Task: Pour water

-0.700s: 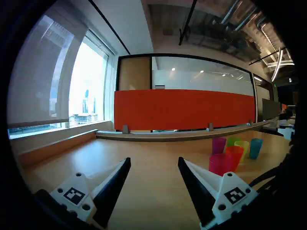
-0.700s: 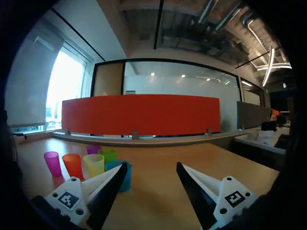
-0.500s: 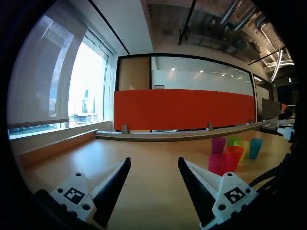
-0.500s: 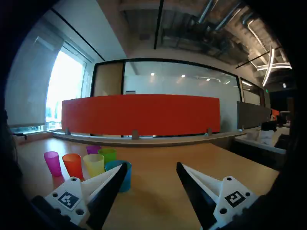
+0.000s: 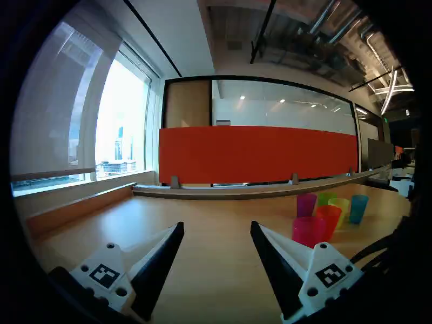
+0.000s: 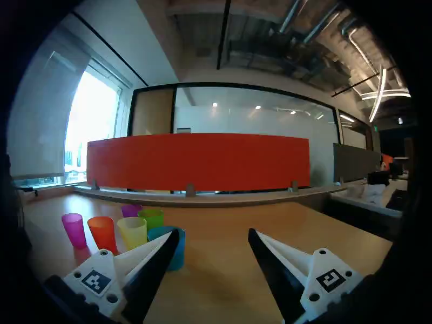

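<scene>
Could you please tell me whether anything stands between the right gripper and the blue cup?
Nothing visible does. The blue cup stands just beyond the open right gripper, partly hidden by one of its fingers; the yellow cup is beside it, not in front.

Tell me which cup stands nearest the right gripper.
The blue cup, partly hidden behind a finger of the right gripper; the other cups stand farther off.

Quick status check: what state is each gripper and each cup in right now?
left gripper: open, empty
right gripper: open, empty
pink cup: upright
orange cup: upright
yellow cup: upright
green cup: upright
purple cup: upright
blue cup: upright
Fill level of the cups: cannot tell
</scene>
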Demonstrator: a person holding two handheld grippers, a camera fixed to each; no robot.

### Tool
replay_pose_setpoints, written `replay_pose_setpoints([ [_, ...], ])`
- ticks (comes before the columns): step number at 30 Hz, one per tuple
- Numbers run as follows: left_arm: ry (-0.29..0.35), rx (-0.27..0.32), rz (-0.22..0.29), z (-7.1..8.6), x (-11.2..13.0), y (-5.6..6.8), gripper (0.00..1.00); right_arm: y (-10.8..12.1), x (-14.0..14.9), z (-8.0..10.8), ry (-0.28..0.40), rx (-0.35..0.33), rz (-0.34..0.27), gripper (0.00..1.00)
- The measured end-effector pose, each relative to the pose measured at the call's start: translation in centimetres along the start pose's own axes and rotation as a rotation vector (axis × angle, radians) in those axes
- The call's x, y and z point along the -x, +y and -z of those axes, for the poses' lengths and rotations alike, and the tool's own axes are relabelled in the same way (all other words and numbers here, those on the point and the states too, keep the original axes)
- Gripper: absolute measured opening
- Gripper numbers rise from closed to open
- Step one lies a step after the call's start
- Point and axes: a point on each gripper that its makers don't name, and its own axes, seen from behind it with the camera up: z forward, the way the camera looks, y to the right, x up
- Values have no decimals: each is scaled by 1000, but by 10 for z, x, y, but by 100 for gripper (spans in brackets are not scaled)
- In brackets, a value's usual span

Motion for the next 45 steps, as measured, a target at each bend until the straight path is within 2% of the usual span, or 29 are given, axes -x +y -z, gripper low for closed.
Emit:
replay_pose_setpoints([
  [6,22,3,-29,-3,-18,3,91,-1,-1,-3,-7,-2,16,99],
  [17,6,67,17,-24,-46,24,91,3,-39,-16,5,-21,13,99],
  [23,-1,95,-1,-36,-59,30,91,6,-49,-20,5,-35,20,99],
  [26,-8,119,-11,-41,-62,37,91,7,-49,-22,-2,-39,27,99],
  [33,-50,219,-40,-55,-64,61,91,1,-51,-24,-19,-73,47,99],
  [45,-163,435,-139,-97,-63,105,91,-18,-31,-27,-109,-152,121,100],
])
